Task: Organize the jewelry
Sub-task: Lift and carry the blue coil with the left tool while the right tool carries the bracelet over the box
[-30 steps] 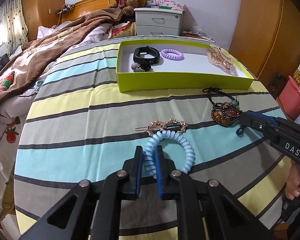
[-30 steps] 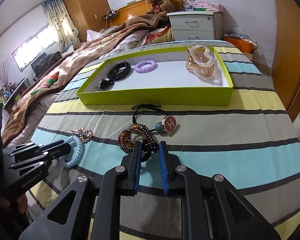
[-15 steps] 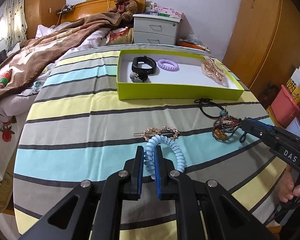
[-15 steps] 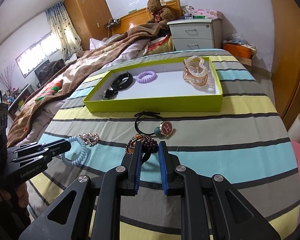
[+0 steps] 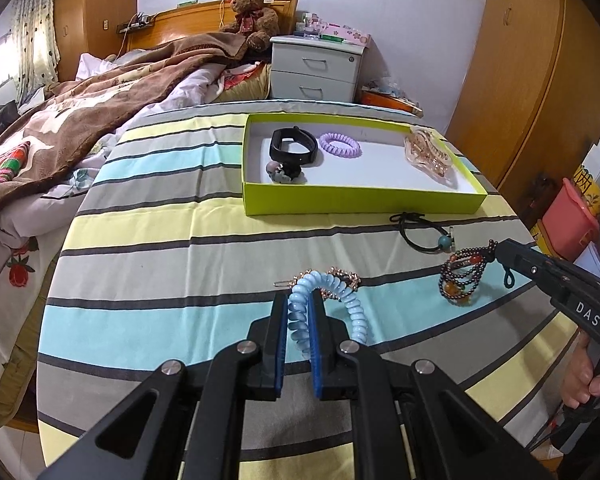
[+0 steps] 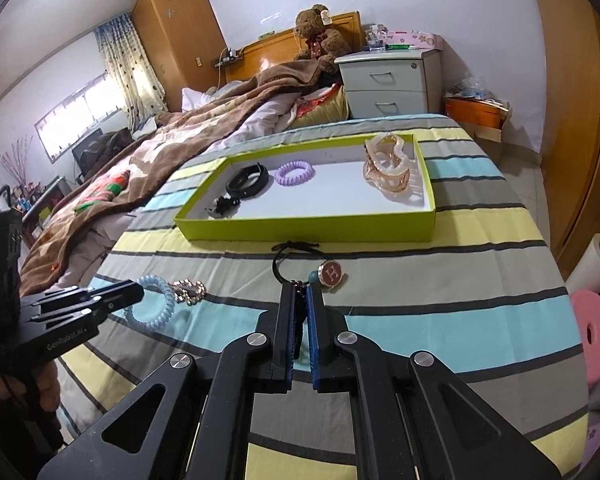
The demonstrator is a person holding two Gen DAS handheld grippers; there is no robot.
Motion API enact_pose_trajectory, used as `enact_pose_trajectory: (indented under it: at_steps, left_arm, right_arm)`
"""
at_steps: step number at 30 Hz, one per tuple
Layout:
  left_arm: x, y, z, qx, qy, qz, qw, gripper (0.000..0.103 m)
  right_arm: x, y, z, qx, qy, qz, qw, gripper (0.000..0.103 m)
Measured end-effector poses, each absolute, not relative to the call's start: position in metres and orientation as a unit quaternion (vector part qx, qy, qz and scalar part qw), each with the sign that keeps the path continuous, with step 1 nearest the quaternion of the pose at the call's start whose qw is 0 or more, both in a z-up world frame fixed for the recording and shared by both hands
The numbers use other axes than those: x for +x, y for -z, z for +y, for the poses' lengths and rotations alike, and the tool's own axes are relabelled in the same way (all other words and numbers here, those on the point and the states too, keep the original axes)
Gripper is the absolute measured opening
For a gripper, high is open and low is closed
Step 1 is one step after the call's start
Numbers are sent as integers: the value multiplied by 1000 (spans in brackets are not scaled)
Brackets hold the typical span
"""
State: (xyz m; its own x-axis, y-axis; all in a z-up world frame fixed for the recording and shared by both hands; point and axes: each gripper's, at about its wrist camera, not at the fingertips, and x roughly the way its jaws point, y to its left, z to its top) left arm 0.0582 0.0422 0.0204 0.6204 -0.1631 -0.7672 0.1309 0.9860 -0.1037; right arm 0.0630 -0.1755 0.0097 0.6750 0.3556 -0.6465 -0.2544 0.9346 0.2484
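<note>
- Left gripper [image 5: 299,312] clamps a pale blue spiral hair tie [image 5: 332,304] lifted off the striped bedspread [image 5: 160,248], just in front of a gold hair clip [image 5: 340,276]
- Right gripper [image 6: 299,300] is closed on a dark beaded bracelet [image 5: 462,276] — it dangles beside a black hair tie with "H" charm [image 6: 328,270]
- Carry both level over the green tray's [image 5: 360,202] near wall, release low on bare white floor
- From the right wrist view the bracelet is all but hidden between the pads — grip depth unclear

Both grippers [image 5: 299,312] [image 6: 300,312] clamped, raised
</note>
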Motion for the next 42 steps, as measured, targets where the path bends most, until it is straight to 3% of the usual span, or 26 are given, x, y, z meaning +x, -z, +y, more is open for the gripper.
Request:
enact_pose_trajectory:
  at_steps: [3, 12, 16, 19, 22, 23, 31, 33, 35, 38, 42]
  left_arm:
    - [59, -22, 42, -19, 83, 426, 901, 11]
    - [61, -25, 40, -19, 88, 425, 901, 11]
    - [62, -23, 40, -20, 89, 427, 900, 11]
    - [63, -22, 41, -21, 89, 428, 899, 11]
    - [63, -21, 40, -21, 90, 429, 899, 11]
    - [64, -21, 40, -22, 91, 430, 898, 11]
    - [66, -9, 46, -26, 82, 448, 890, 11]
    - [66, -8, 48, -26, 81, 449, 889, 11]
    - [67, -5, 48, -17, 80, 457, 886, 15]
    - [69, 3, 46, -7, 73, 470, 879, 28]
    - [69, 6, 42, 13, 69, 472, 879, 33]
  right_arm:
    - [61, -18, -176, 68, -170, 355, 917, 0]
    - [65, -12, -189, 71, -151, 364, 916, 0]
    - [70, 2, -199, 59, -129, 392, 909, 17]
    - [74, 10, -196, 38, -138, 414, 899, 20]
    - [78, 17, -189, 14, -146, 427, 892, 36]
    - [81, 20, -184, -3, -145, 435, 889, 38]
    - [84, 26, -177, -36, -131, 445, 885, 37]
    - [83, 25, -176, -37, -132, 443, 886, 32]
    - [83, 25, -176, -36, -132, 443, 886, 14]
    - [81, 24, -175, -35, -130, 441, 887, 13]
    - [79, 19, -175, -30, -134, 431, 892, 7]
